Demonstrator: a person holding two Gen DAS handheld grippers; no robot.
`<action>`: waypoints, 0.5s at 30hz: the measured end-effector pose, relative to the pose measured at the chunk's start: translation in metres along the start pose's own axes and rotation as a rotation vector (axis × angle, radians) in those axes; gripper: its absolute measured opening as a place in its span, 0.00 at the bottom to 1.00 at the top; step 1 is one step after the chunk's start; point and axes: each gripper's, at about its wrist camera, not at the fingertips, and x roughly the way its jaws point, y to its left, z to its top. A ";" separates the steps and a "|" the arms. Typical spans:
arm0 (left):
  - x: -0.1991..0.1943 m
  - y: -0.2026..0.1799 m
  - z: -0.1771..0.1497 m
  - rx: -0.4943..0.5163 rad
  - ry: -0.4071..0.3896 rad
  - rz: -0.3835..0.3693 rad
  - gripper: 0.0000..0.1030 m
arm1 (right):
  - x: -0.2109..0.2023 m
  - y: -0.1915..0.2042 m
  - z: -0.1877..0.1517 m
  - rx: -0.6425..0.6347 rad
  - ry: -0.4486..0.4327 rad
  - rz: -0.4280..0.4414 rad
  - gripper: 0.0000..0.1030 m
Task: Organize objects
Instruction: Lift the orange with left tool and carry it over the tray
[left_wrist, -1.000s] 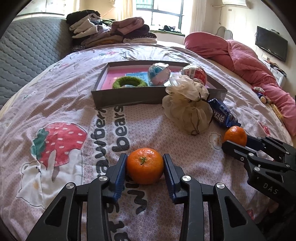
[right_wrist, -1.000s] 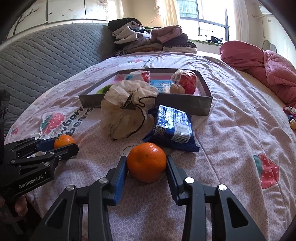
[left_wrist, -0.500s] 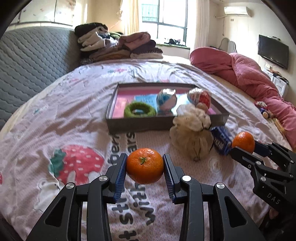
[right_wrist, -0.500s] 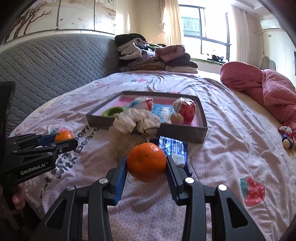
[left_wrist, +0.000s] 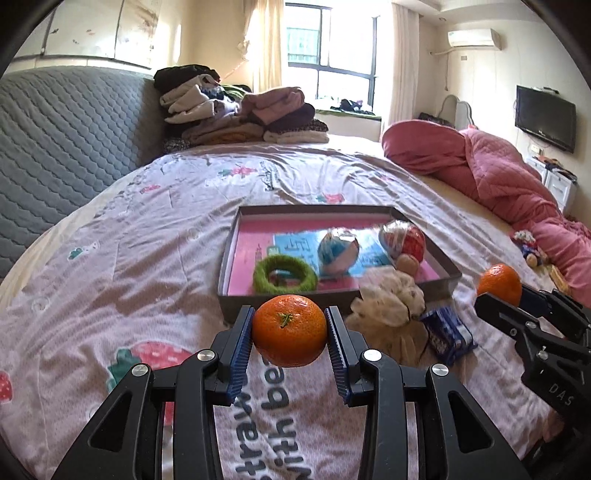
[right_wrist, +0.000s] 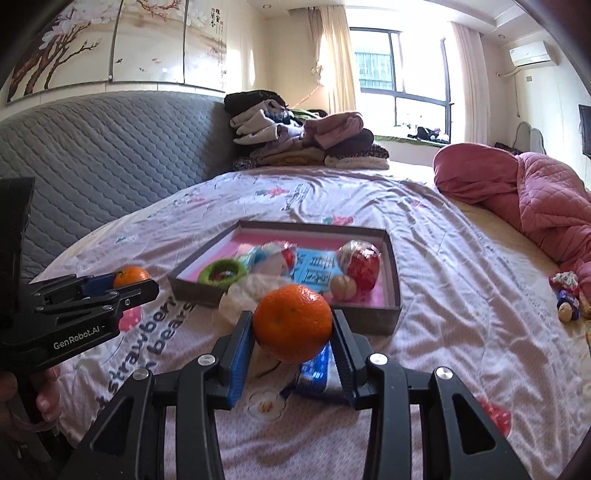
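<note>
My left gripper (left_wrist: 290, 330) is shut on a mandarin (left_wrist: 290, 325), held in the air above the bedspread. My right gripper (right_wrist: 293, 325) is shut on a second mandarin (right_wrist: 291, 323), also lifted. Each shows in the other's view: the right gripper (left_wrist: 498, 291) with its mandarin (left_wrist: 498, 282) at the right, the left gripper (right_wrist: 129, 282) with its mandarin (right_wrist: 131, 276) at the left. Ahead lies a grey tray (left_wrist: 332, 301) (right_wrist: 393, 273) with a pink floor. It holds a green ring (left_wrist: 284, 275), two wrapped balls (left_wrist: 338, 251) and a small nut-like thing (left_wrist: 406, 264).
A cream drawstring pouch (left_wrist: 388, 299) and a blue snack packet (left_wrist: 447, 332) lie on the bed just in front of the tray. Folded clothes (left_wrist: 240, 110) are piled at the far end. A pink quilt (left_wrist: 517, 177) runs along the right side, small toys (right_wrist: 567, 291) beside it.
Both grippers have risen from the bedspread with their mandarins and tilted upward, so the tray's inside and more of the room show. The grips are unchanged.
</note>
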 end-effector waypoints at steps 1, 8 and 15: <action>0.002 0.001 0.003 -0.001 -0.003 0.003 0.38 | 0.000 -0.001 0.003 -0.003 -0.007 -0.007 0.40; 0.008 0.006 0.018 -0.009 -0.038 0.004 0.38 | 0.004 -0.006 0.015 -0.020 -0.034 -0.039 0.40; 0.012 0.005 0.033 0.011 -0.085 0.011 0.38 | 0.013 -0.014 0.024 -0.020 -0.046 -0.056 0.40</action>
